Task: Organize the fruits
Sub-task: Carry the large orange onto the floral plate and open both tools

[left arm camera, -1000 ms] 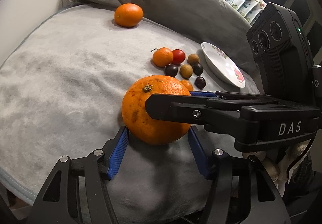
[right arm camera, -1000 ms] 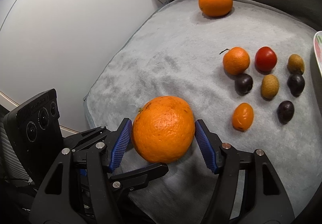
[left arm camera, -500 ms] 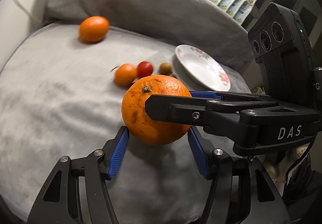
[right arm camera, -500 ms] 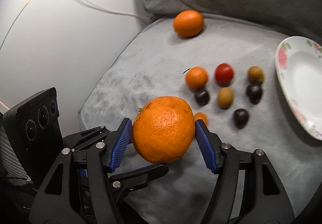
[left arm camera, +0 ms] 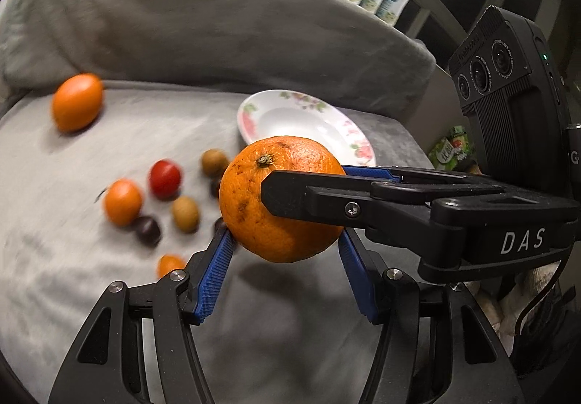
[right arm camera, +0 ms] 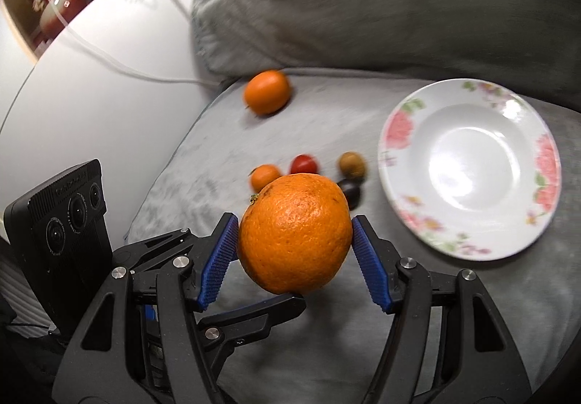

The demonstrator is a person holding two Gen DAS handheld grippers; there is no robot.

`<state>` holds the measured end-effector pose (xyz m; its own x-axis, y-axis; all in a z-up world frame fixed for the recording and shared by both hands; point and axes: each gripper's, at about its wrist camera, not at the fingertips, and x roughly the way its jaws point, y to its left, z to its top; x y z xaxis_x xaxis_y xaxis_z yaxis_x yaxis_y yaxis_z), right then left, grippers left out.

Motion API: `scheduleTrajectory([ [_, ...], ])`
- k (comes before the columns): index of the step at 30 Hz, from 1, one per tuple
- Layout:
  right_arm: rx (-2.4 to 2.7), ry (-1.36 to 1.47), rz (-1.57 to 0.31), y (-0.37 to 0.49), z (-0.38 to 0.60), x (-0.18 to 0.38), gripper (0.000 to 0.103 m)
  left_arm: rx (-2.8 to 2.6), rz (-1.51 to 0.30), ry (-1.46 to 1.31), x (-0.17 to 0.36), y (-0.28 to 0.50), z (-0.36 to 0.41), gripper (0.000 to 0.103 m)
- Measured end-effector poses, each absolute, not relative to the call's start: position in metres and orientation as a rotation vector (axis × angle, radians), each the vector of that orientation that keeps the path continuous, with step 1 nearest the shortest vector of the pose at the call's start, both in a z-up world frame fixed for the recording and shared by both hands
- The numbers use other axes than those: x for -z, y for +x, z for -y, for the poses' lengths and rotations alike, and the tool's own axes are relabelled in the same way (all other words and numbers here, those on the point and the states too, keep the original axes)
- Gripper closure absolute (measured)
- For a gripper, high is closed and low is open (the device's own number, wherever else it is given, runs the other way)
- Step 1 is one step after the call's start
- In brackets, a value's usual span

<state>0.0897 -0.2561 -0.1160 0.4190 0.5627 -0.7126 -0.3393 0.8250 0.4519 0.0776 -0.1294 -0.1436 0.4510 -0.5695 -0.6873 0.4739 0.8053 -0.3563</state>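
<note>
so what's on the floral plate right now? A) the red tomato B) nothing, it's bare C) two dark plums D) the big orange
B: the plate shows only its white bowl and floral rim; the big orange is off the cloth, between the pads of both grippers, and the small fruits lie on the cloth left of the plate.

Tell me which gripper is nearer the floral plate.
Right. The right gripper, gripping the large orange, has the plate just to its right; the left gripper grips that orange from the far side.

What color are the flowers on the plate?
Pink flowers with green leaves ring the white plate; the right wrist view shows them best.
</note>
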Motion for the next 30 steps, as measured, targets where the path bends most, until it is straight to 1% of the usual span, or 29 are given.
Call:
scheduleTrajectory([
  [12,-0.473,0.328,-0.962,0.104,0.318,0.119,0.036,0.723,-0.917,-0.076,0.144,0.104,0.178,0.043],
  [21,-0.423,0.355,-0.967,0.111,0.339,0.126,0.036,0.739,-0.936,-0.052,0.148,0.114,0.202,0.043],
  [27,-0.396,0.364,-0.968,0.114,0.348,0.131,0.036,0.722,-0.915,-0.034,0.145,0.116,0.206,0.043],
  [30,-0.364,0.374,-0.923,0.112,0.357,0.123,0.036,0.708,-0.893,-0.042,0.139,0.118,0.199,0.043],
])
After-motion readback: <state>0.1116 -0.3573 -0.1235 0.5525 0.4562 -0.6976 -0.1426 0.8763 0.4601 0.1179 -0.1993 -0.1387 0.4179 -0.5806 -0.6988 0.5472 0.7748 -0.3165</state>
